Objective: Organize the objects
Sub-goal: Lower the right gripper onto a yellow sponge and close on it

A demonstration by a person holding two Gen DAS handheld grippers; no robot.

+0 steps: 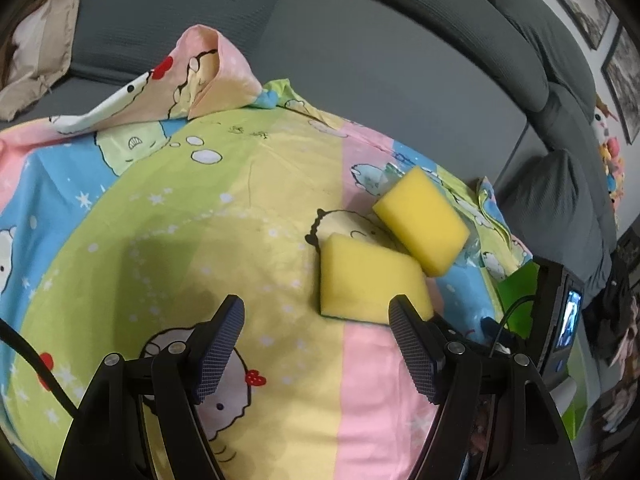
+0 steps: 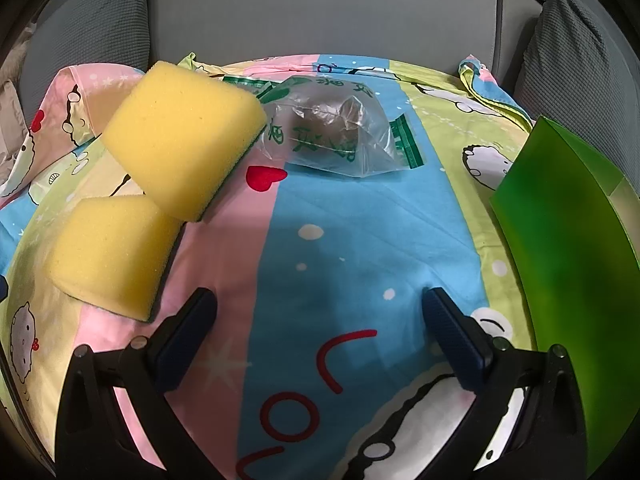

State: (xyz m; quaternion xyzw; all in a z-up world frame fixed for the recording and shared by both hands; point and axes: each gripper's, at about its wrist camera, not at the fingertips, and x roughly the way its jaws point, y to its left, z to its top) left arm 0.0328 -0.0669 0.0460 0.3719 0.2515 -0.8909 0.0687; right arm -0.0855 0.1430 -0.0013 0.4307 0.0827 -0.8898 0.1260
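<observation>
Two yellow sponges lie on a cartoon-print cloth. The near sponge lies flat. The far sponge leans with one end on the near one. A clear plastic bag with green print and something brown inside lies beyond the far sponge. My left gripper is open and empty, its right fingertip next to the near sponge. My right gripper is open and empty over the blue stripe, to the right of the near sponge.
A green box stands at the cloth's right edge. The cloth lies on a grey sofa with cushions behind. A beige garment lies at the far left. The cloth's back corner is folded up.
</observation>
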